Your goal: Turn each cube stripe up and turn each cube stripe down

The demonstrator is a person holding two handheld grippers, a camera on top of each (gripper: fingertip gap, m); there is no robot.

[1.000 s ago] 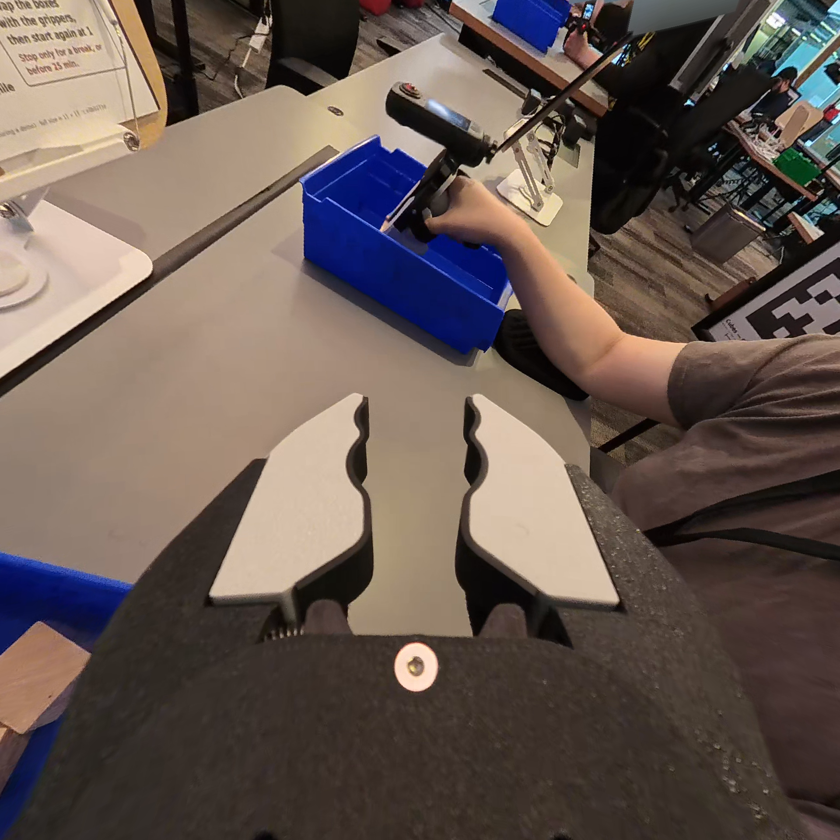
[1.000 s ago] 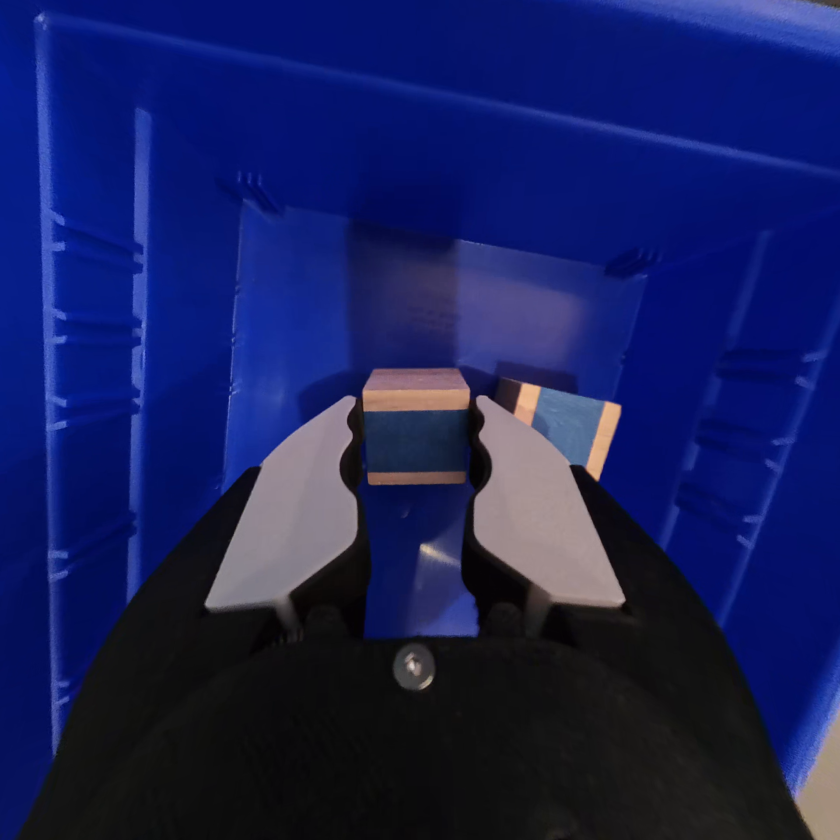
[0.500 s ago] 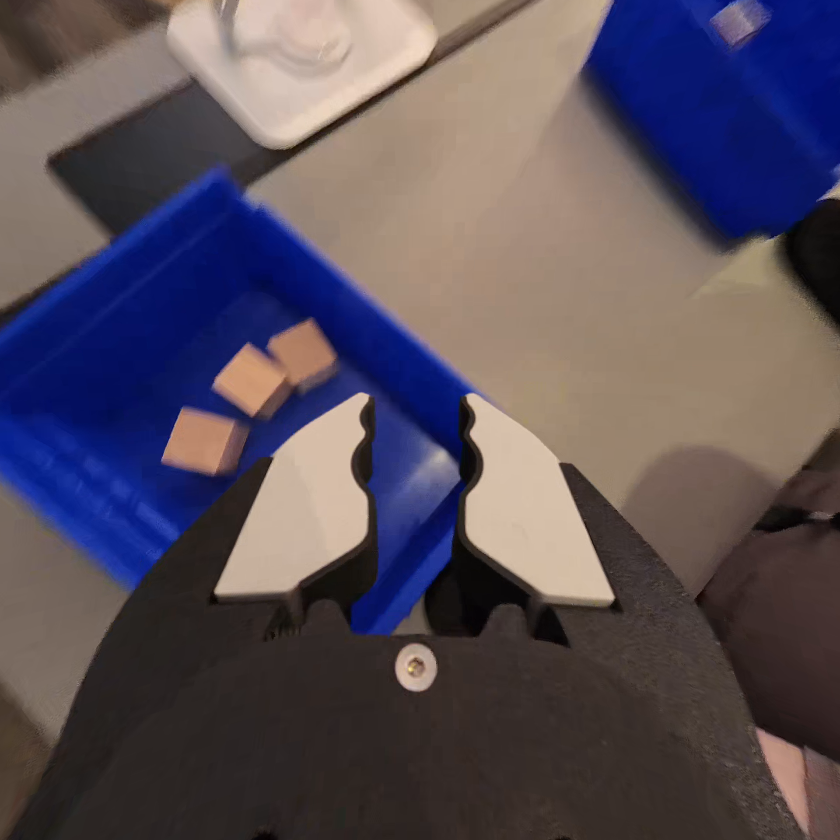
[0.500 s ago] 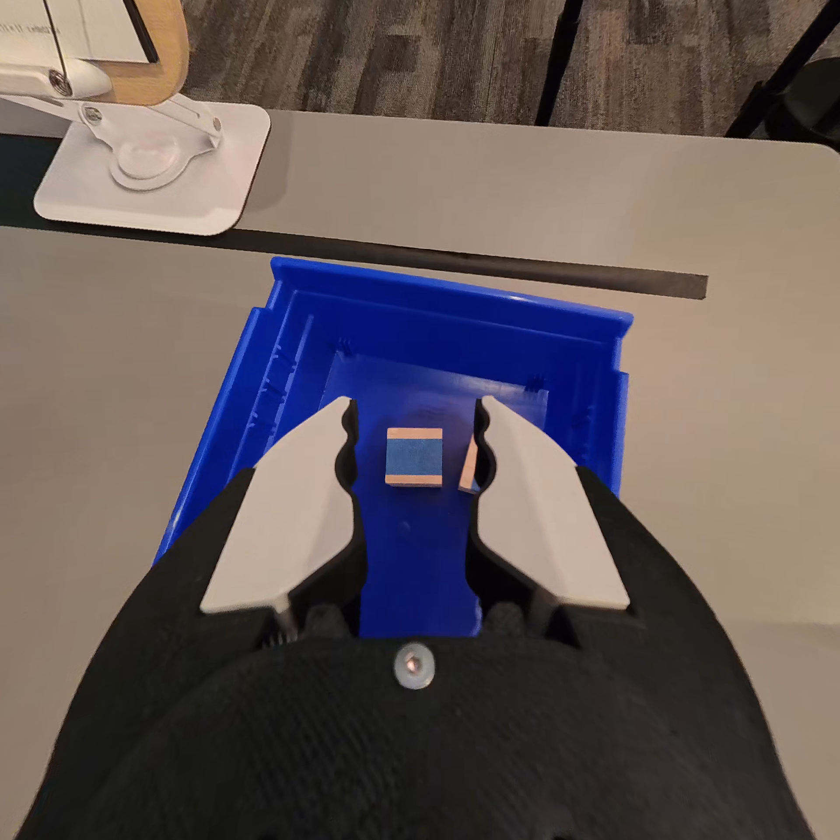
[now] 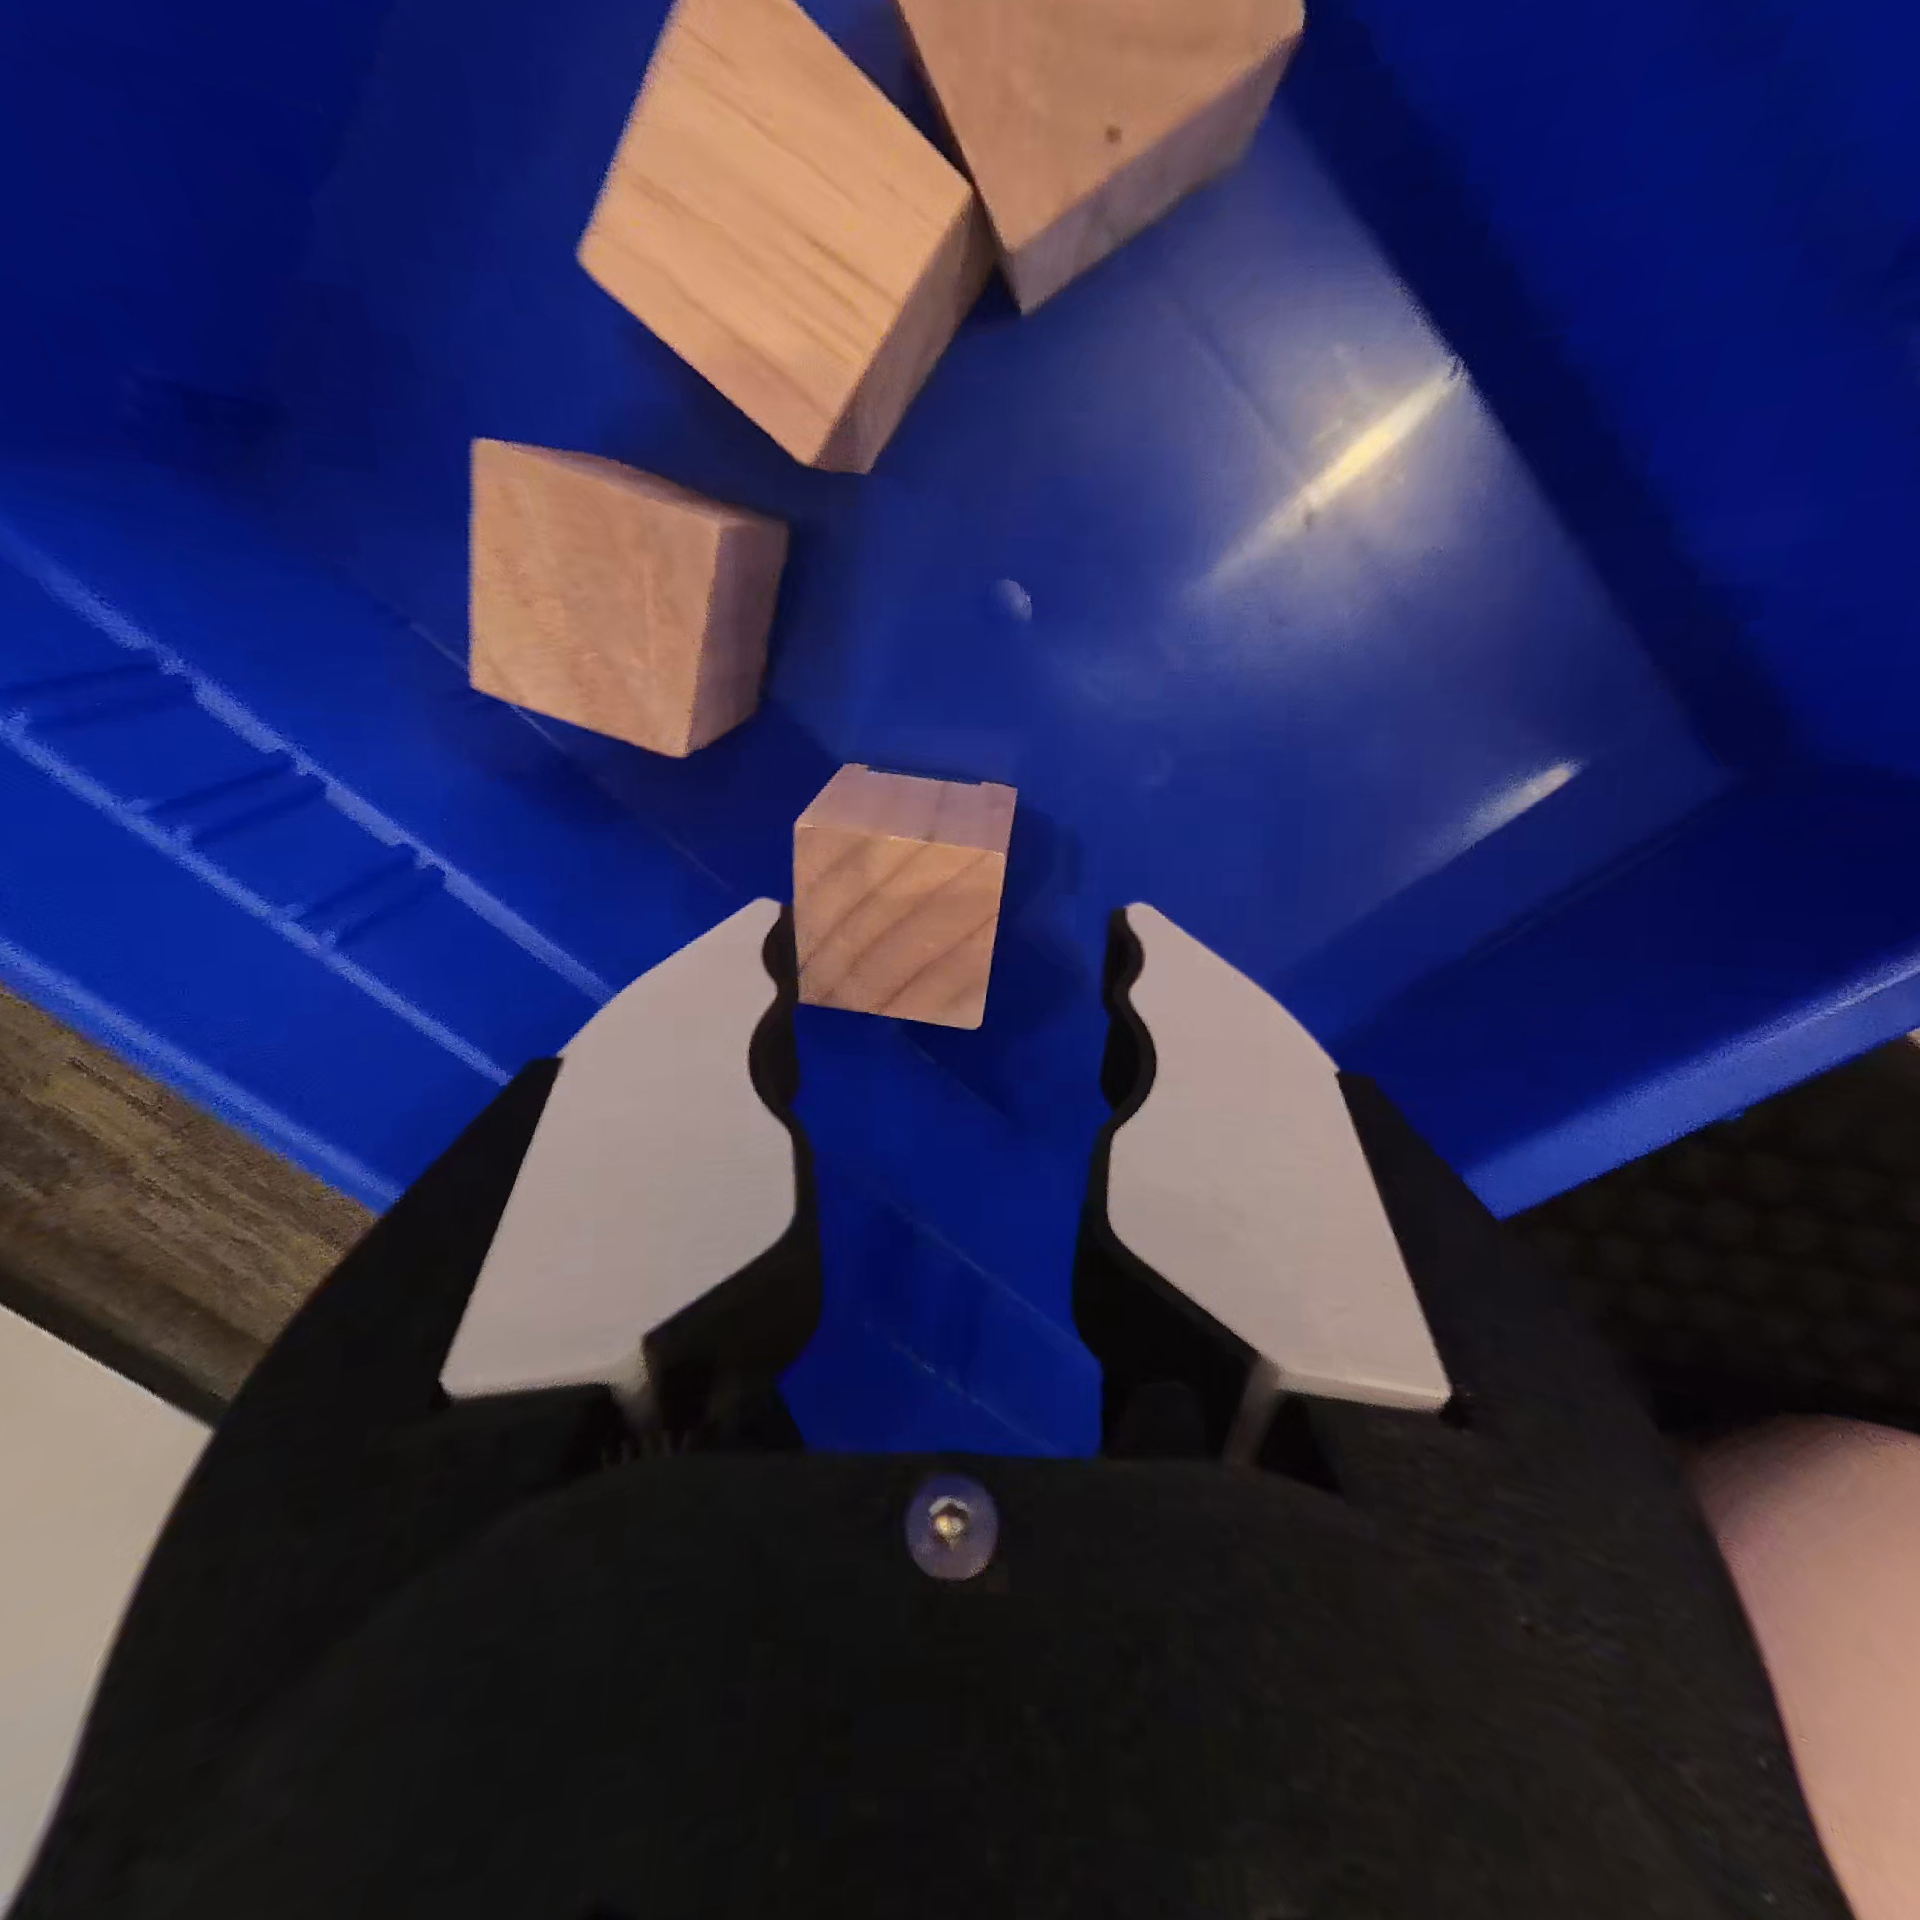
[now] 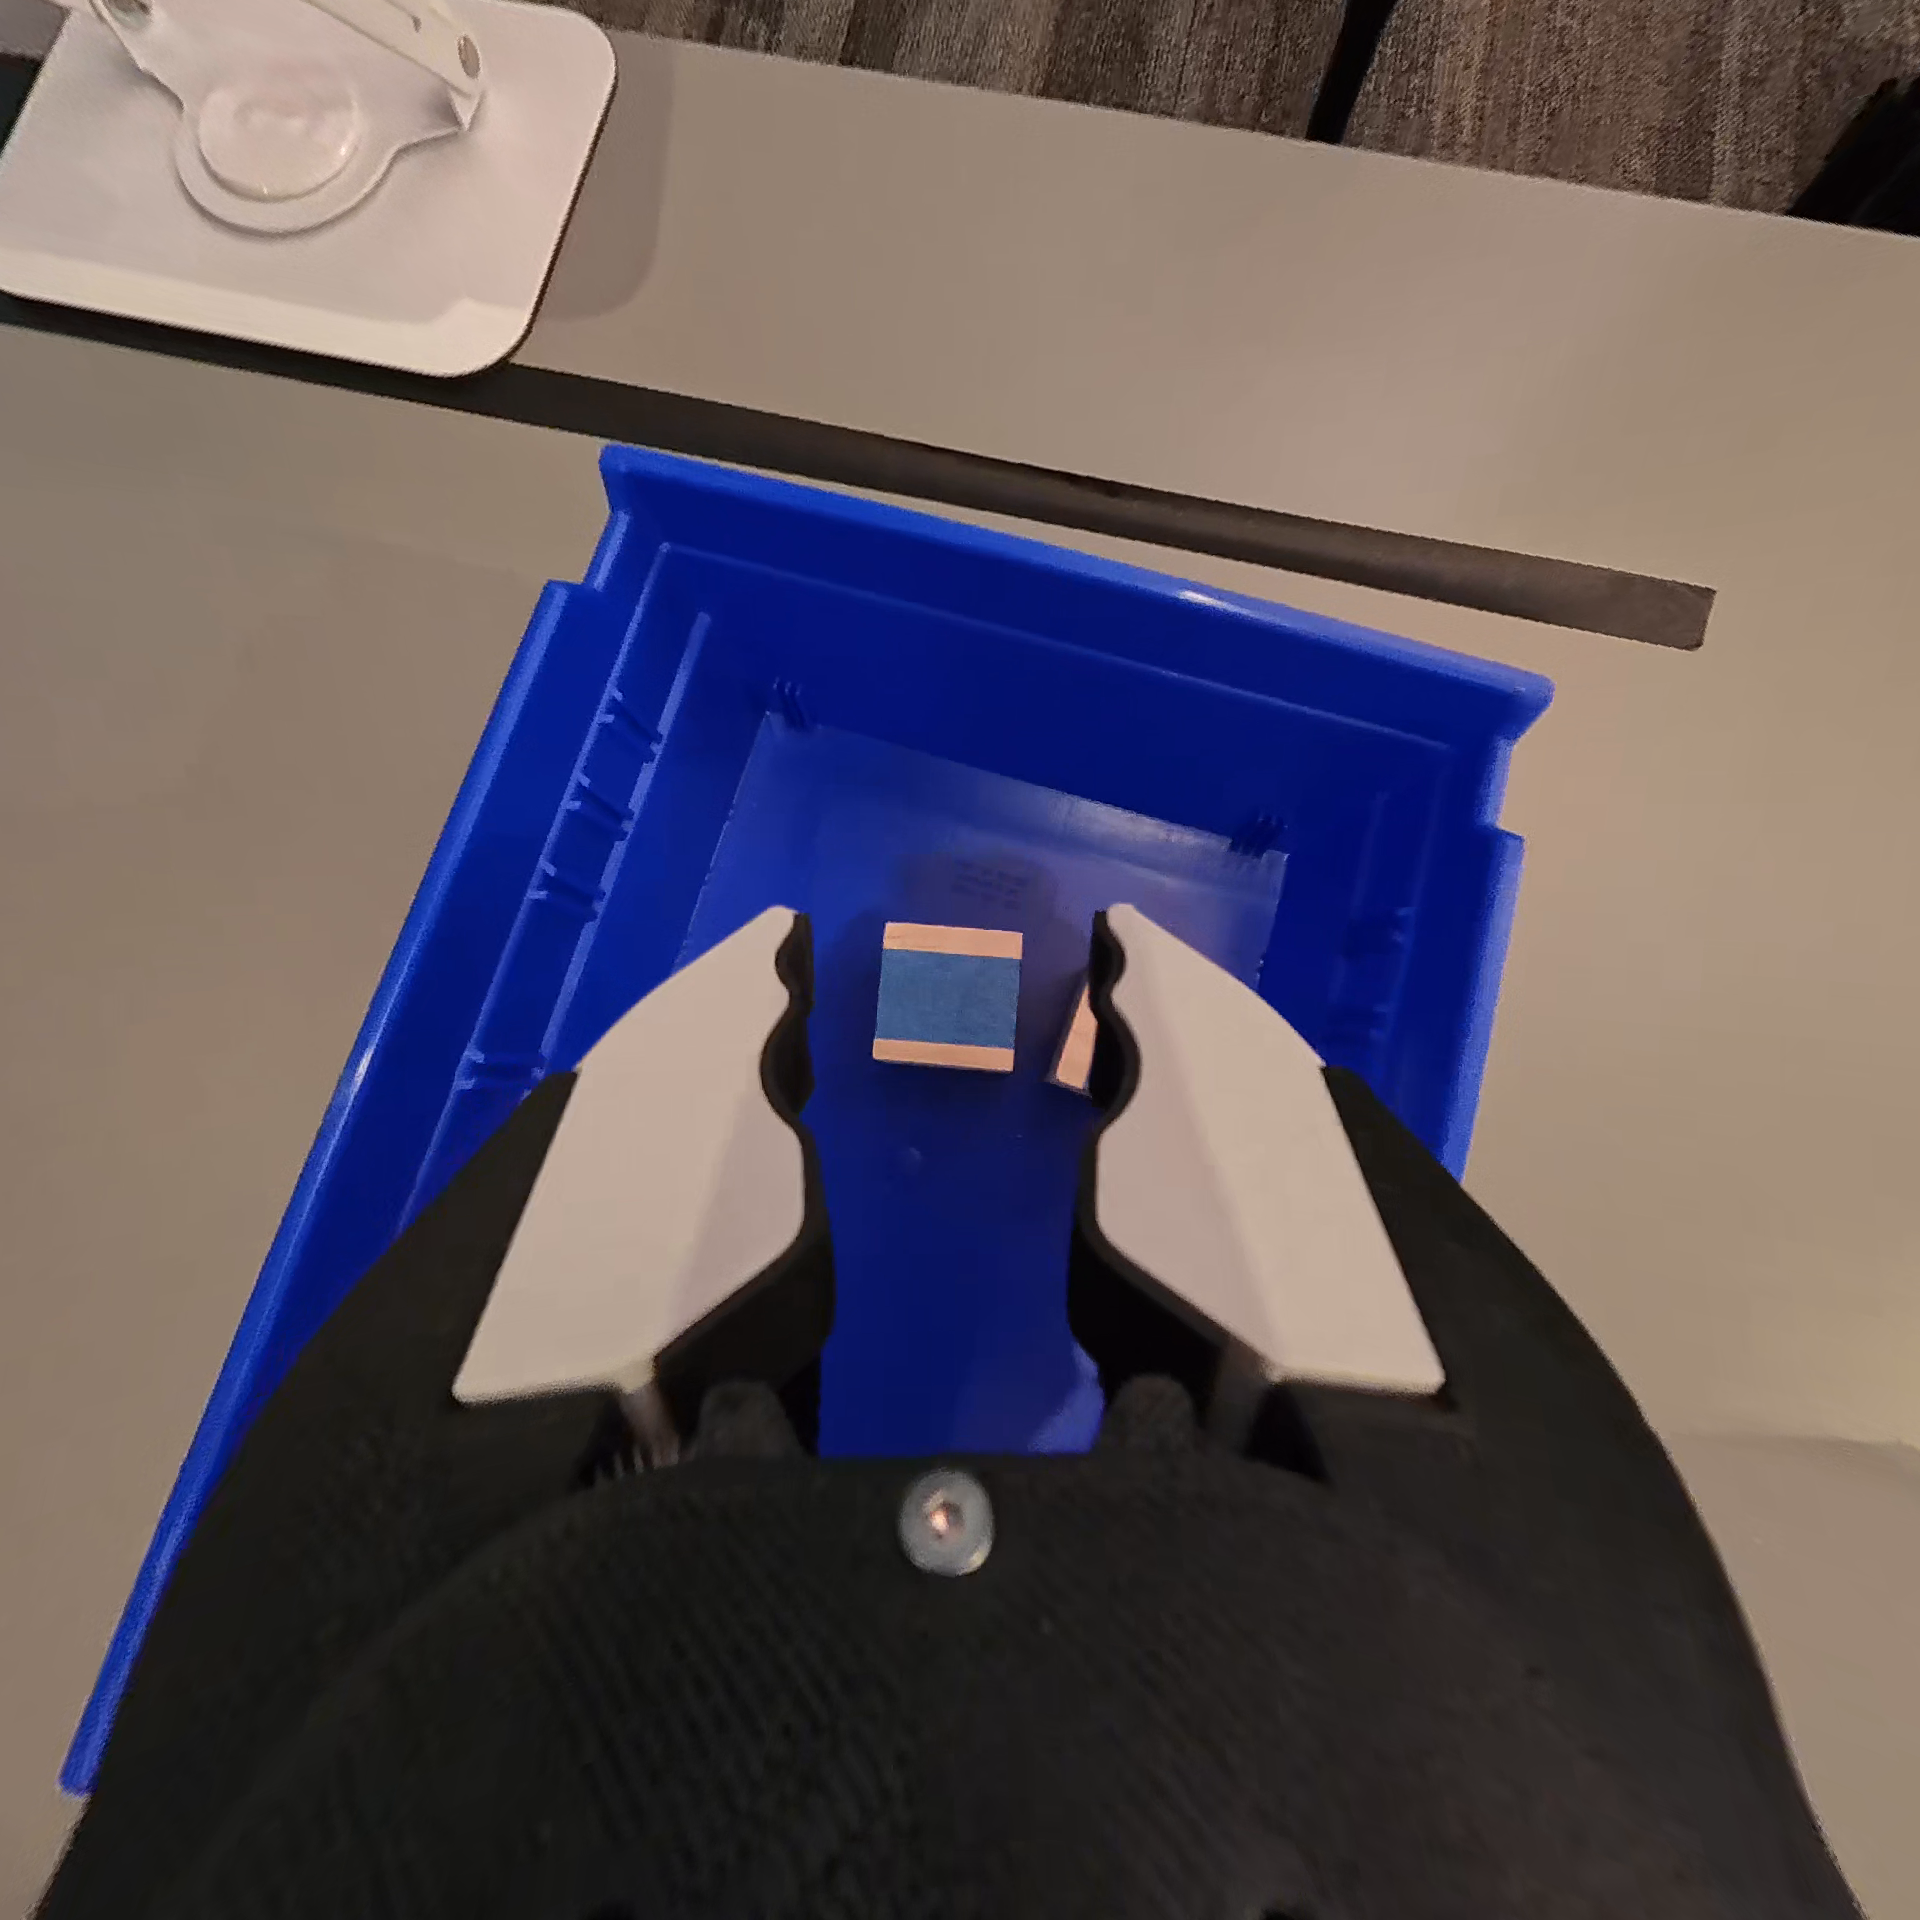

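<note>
A grey worktop (image 6: 1143, 343) with a dark seam across it carries what I work on, with a white stand base (image 6: 301, 177) off at 10 o'clock in the right wrist view. Below my right tongs (image 6: 945, 997) sits a blue bin (image 6: 1081, 561). In it one cube (image 6: 948, 995) lies stripe up, straight between the open jaws but well beneath them. A second cube (image 6: 1075, 1039) just beside it at 3 o'clock is mostly hidden by the finger, so I cannot tell its face. The right tongs are open and empty.

My left tongs (image 5: 940, 966) are down inside another blue bin (image 5: 1351, 582), open too, holding nothing. A small cube (image 5: 896, 914) stands between the tips, close against the left finger, plain wood on every face I see. Three more bare-wood cubes lie beyond: one (image 5: 613, 592) at 10 o'clock, one (image 5: 779, 218) at 11, one (image 5: 1091, 114) at 12, the last two touching.

My reading: the right bin has at least one cube turned stripe up. The left bin's four show no stripe; whether they still want turning I cannot tell. Closing on the small cube looks like the step in hand.
</note>
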